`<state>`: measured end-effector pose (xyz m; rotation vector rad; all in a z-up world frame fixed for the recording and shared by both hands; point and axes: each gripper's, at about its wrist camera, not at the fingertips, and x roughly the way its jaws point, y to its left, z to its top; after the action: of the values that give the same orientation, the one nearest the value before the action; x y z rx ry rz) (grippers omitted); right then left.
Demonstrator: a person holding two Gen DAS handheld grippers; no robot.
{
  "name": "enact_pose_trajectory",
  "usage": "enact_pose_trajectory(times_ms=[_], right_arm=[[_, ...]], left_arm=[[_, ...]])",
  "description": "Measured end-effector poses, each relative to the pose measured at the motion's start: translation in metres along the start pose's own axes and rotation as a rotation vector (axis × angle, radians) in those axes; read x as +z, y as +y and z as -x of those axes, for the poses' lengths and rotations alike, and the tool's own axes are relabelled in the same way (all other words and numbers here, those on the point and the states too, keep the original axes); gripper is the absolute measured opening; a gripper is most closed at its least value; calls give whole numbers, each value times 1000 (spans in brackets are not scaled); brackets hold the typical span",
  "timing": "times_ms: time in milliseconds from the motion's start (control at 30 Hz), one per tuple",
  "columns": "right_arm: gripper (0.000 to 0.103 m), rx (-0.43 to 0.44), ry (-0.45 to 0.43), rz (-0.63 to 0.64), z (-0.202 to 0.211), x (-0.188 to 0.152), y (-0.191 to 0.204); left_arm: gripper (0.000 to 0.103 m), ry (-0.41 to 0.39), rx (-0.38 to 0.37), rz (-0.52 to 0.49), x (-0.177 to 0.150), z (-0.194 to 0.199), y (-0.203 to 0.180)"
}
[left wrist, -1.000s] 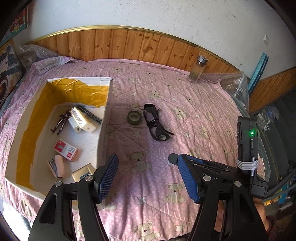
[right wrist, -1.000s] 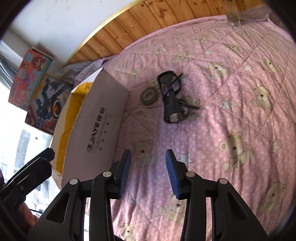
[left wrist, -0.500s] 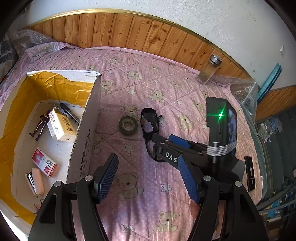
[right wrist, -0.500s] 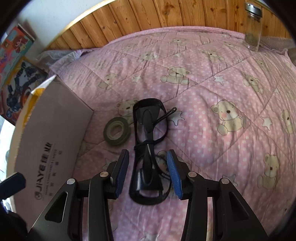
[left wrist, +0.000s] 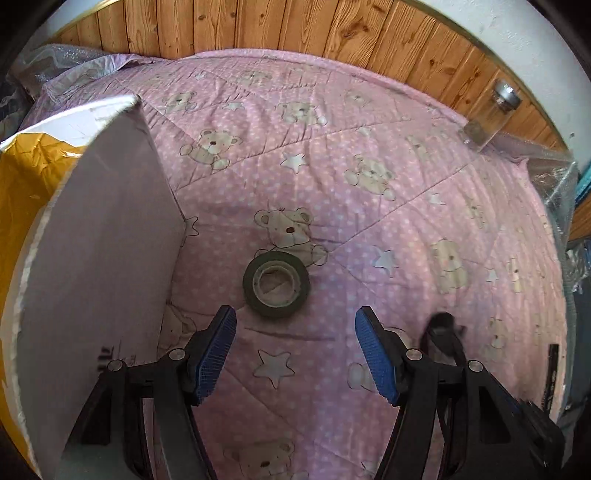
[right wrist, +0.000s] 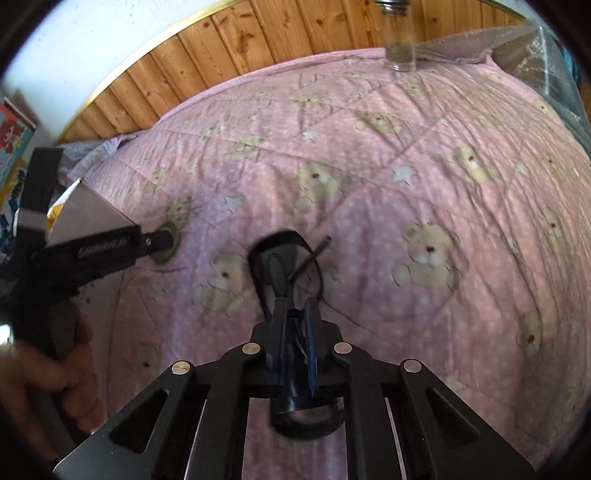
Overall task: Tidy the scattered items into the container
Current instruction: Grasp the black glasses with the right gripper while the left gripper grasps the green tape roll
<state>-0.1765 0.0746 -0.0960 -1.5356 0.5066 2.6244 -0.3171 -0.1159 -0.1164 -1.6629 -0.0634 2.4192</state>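
Pink teddy-bear quilt (left wrist: 369, 221) meets wood-panelled wall (left wrist: 295, 29); glass jar (left wrist: 491, 118) at its edge.

No legible text; box (left wrist: 99, 266) wall print cut off, left tongs (right wrist: 103, 248) lettering blurred (unreadable).

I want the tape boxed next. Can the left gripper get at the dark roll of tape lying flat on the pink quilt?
Probably yes: the left gripper is open, the dark roll of tape just ahead, nothing between.

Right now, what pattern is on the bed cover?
Pink quilt with white dots, teddy bears and stars; clearest in the left wrist view.
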Motion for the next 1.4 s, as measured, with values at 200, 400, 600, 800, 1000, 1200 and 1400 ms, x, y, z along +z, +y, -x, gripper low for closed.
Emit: enact_pose_trajectory(times_ms=[200,400,600,800,1000,1200,1400], right_arm=[[11,36,-2,-13,1,-11,-11],[41,61,-40,8,17,3,1],[55,-71,29,173,-34,17,21],[28,41,20,46,-35,6,-14],[28,172,-16,-116,-9,-22,-44],[28,248,-30,-194,9,-54,-55],[28,256,-38,-188,30,-78,-46]], left_arm=[[72,-32,31,-16,10,-29,-5],[49,-54,-59,-9,-1,-10,7],[49,-69,-125,-24,-32,26,8],[49,-90,-161,-64,-55,66,1],[49,-51,-193,-68,-86,80,-2],[49,-54,-199,-128,-117,99,-19],[49,-102,-217,-180,-136,130,-34]])
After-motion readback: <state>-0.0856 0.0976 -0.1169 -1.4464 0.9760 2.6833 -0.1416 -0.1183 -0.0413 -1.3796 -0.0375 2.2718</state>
